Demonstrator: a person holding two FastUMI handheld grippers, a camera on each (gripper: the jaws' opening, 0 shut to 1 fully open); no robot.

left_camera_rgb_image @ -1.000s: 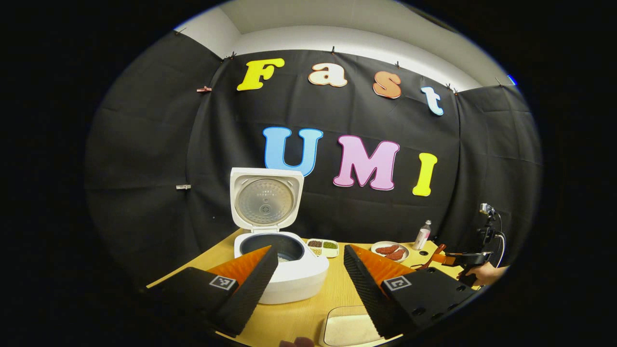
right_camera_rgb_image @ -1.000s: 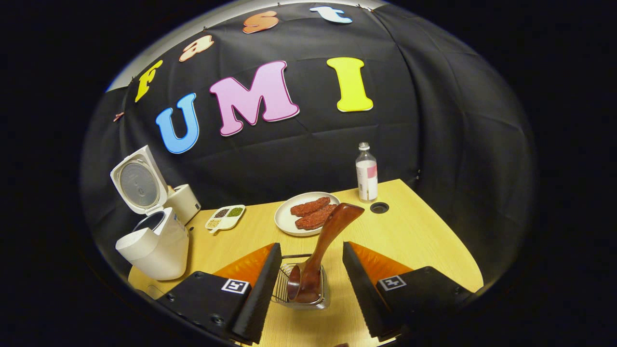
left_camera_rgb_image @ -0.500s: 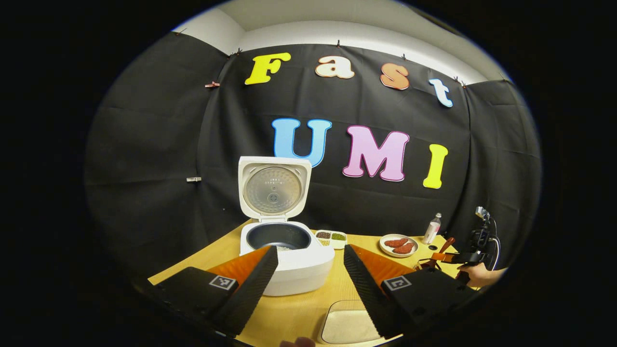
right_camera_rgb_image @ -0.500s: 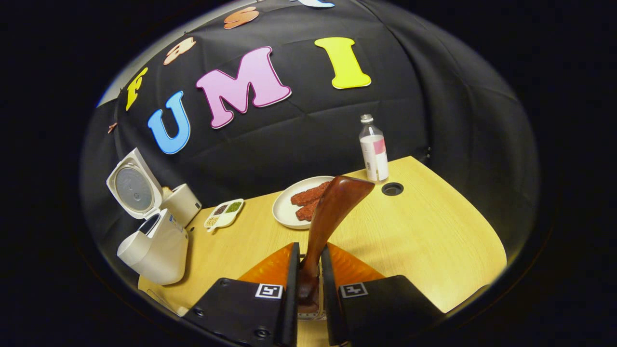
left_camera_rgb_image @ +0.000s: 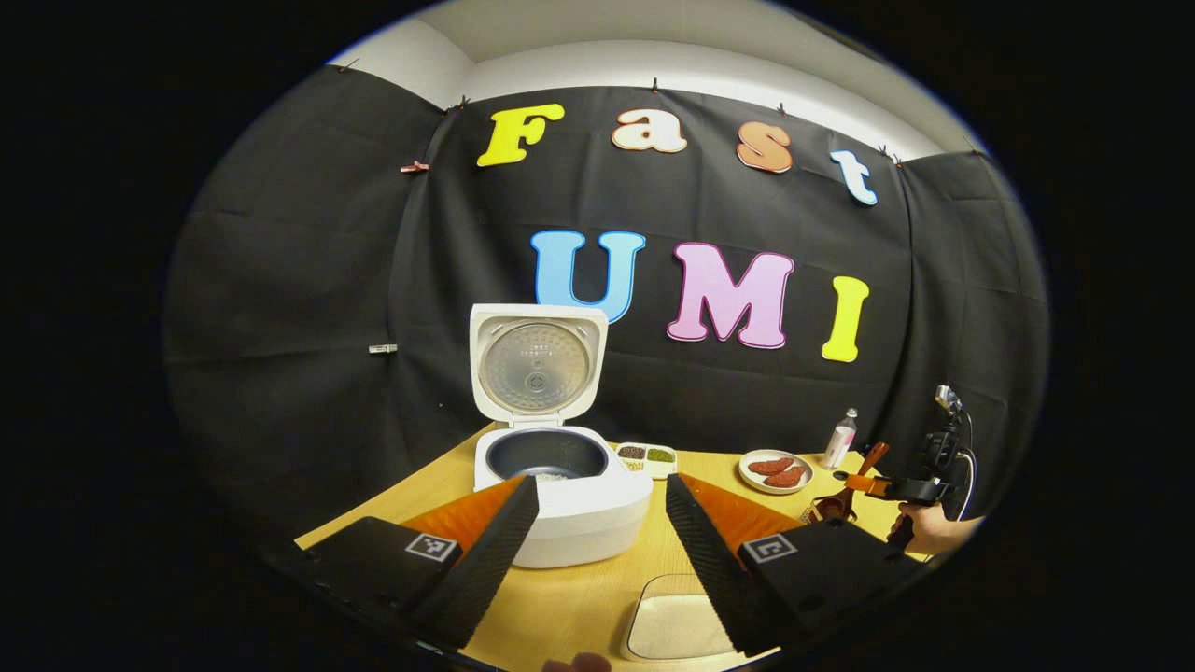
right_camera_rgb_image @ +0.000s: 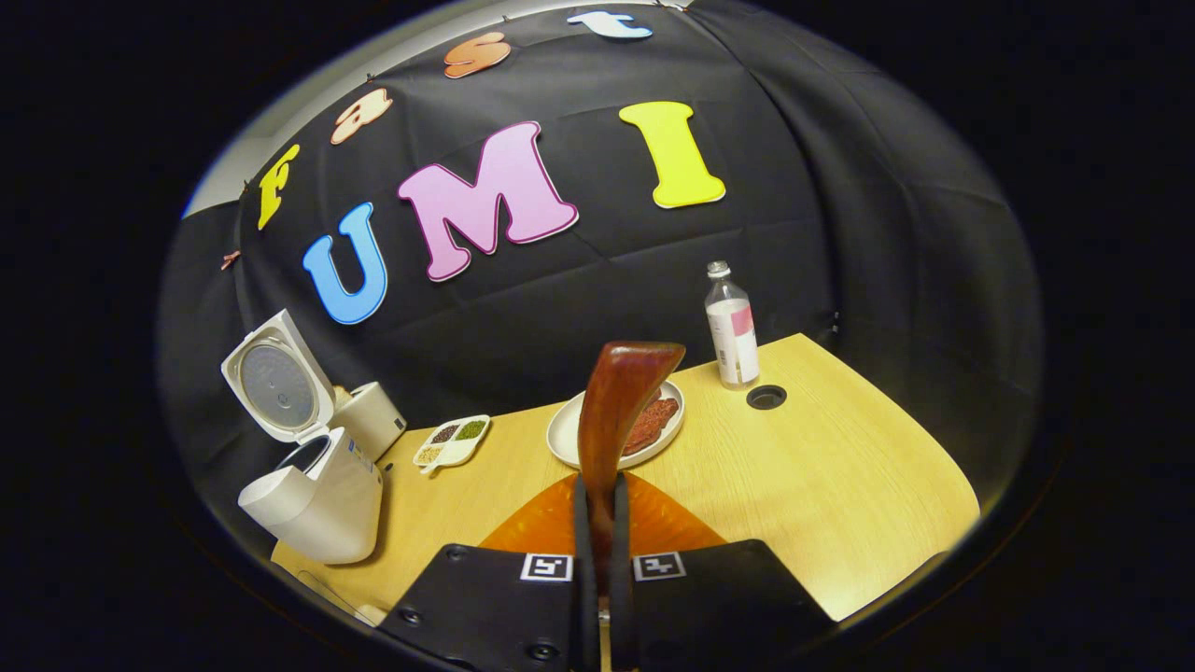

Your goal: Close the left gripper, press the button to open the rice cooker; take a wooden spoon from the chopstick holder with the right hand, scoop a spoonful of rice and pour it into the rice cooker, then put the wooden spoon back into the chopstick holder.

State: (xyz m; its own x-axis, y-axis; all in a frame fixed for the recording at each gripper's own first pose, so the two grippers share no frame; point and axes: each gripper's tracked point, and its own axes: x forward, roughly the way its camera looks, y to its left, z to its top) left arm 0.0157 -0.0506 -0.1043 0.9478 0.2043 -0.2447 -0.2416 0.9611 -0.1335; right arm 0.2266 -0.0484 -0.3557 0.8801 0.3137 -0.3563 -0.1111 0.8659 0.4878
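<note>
In the right gripper view, the right tongs (right_camera_rgb_image: 597,532) are clamped on the spoon (right_camera_rgb_image: 614,411): both fingers press against its handle, one on each side, with almost no gap between them. The spoon stands nearly upright from the grip, and its broad upper end curls over in front of the plate (right_camera_rgb_image: 569,431) of reddish-brown food. A bottle (right_camera_rgb_image: 731,327) stands behind the plate near the far edge of the tabletop (right_camera_rgb_image: 822,467), beside a round hole (right_camera_rgb_image: 766,397). To the left, a small divided dish (right_camera_rgb_image: 452,440) of grains lies between the plate and the cooker (right_camera_rgb_image: 313,499), whose lid (right_camera_rgb_image: 276,387) is up.

In the left gripper view, the left tongs (left_camera_rgb_image: 597,551) are spread wide and hold nothing. Between and beyond the fingers sits the cooker (left_camera_rgb_image: 565,509), its lid (left_camera_rgb_image: 537,362) raised and its dark inner pot (left_camera_rgb_image: 546,455) exposed, with a few pale grains at the bottom. A shallow tray of rice (left_camera_rgb_image: 674,625) lies on the tabletop (left_camera_rgb_image: 569,607) just in front, partly behind the right finger. Farther right in that view are the divided dish (left_camera_rgb_image: 647,455), the plate (left_camera_rgb_image: 775,470) and the bottle (left_camera_rgb_image: 841,439). At the far right a hand (left_camera_rgb_image: 934,534) holds the right tongs (left_camera_rgb_image: 854,485), which grip the spoon (left_camera_rgb_image: 845,490) above the wire holder (left_camera_rgb_image: 823,511); whether the spoon's bowl is clear of the holder I cannot tell.
</note>
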